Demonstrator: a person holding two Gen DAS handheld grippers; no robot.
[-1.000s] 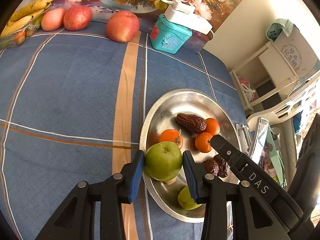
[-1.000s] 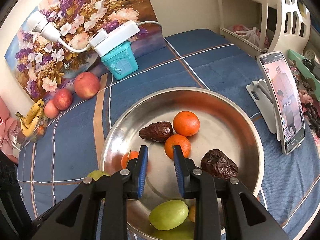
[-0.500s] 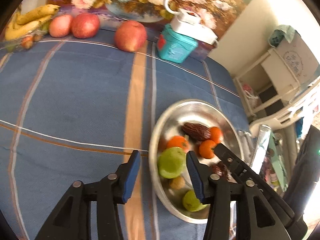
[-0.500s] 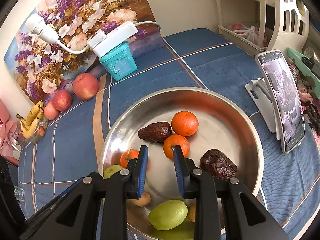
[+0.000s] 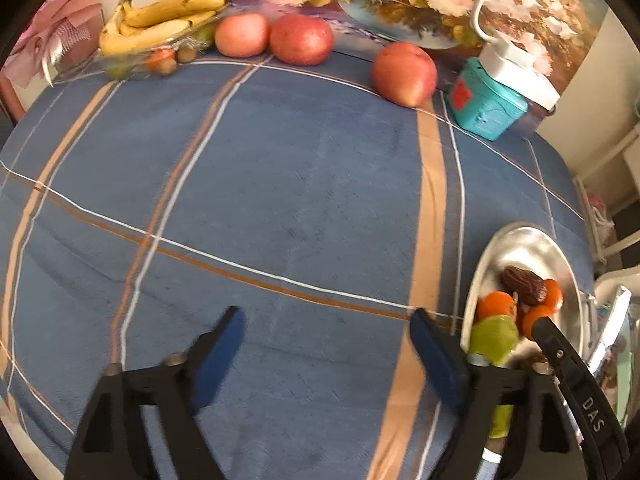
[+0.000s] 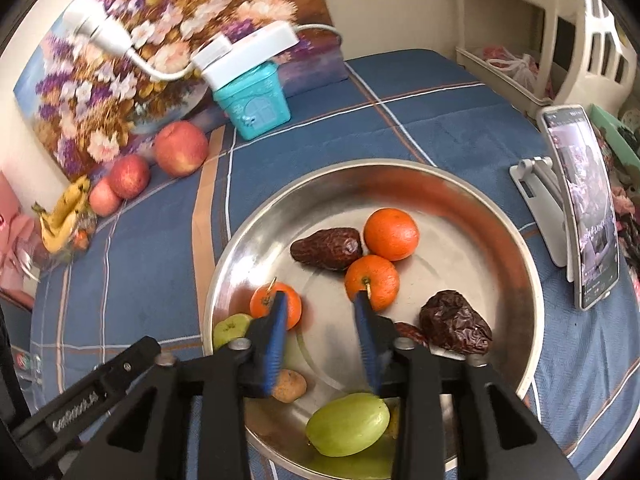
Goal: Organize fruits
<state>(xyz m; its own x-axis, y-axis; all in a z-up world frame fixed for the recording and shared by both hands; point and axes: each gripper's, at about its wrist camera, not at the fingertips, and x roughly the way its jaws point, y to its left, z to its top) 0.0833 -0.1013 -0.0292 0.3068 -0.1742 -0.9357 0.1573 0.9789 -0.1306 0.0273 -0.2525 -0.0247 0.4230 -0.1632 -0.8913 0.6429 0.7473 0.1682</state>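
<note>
A blue plaid tablecloth (image 5: 304,184) covers the whole surface, and the round metal bowl (image 6: 500,216) resting on it serves as the landmark. Behind the bowl, a floral painting (image 6: 160,40) leans against the wall, with a teal house-shaped box (image 6: 252,104) just in front of it carrying a white power strip (image 6: 248,54). To the right of the bowl, a phone (image 6: 584,208) stands upright on a stand. Far to the bowl's left, a bunch of bananas (image 5: 160,16) lies beside three red apples (image 5: 300,38) lined along the painting's foot. The left gripper (image 5: 324,344) hovers above bare cloth to the left of the bowl, its blue pads spread wide with nothing between them. The right gripper (image 6: 320,320) hangs over the bowl's near half, its jaws moderately apart and empty. Inside the bowl lie a green apple (image 5: 494,338) at the left rim, a green fruit (image 6: 348,424) at the near edge, three oranges (image 6: 392,234) around the middle, brown dates (image 6: 326,248) among them, and a small tan fruit (image 6: 289,386).
</note>
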